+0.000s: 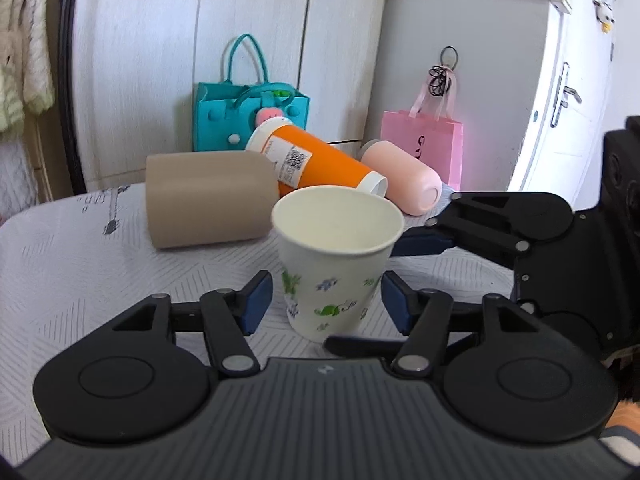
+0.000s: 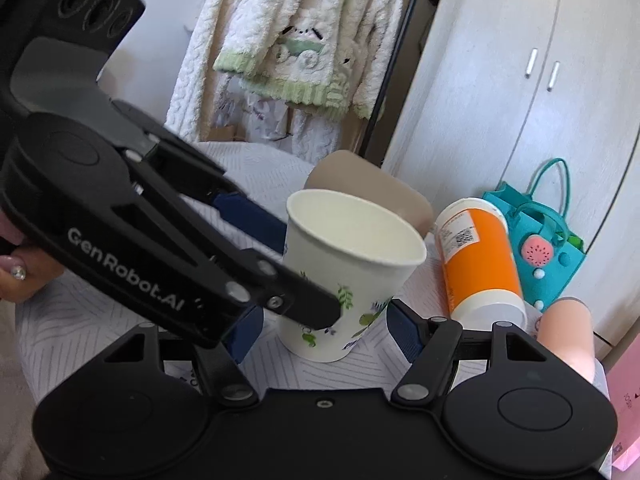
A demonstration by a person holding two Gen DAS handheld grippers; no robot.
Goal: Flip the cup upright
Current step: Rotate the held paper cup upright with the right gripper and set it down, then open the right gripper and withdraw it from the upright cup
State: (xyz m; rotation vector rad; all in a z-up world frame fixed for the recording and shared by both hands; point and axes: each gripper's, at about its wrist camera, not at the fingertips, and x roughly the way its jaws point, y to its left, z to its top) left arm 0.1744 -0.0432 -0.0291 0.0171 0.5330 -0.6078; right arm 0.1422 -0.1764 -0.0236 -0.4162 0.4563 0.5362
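Now the paper cup [image 1: 335, 264] stands upright on the desk [image 1: 80, 264], mouth up, long axis vertical. Both the left tool [image 1: 326, 300] and right tool [image 2: 324, 320] straddle it, fingers apart, not touching.

Both grippers [image 1: 326, 300] [image 2: 326, 328] are matte black with blue finger pads [image 1: 256, 300], silver screws and white "GenRobot.AI" lettering [image 2: 126, 270].

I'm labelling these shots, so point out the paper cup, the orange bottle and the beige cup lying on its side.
paper cup [image 1: 334, 300], left wrist view, on its printed side wall.
orange bottle [image 1: 320, 162], left wrist view, on the orange body beside the label.
beige cup [image 1: 208, 204], left wrist view, on its side wall.
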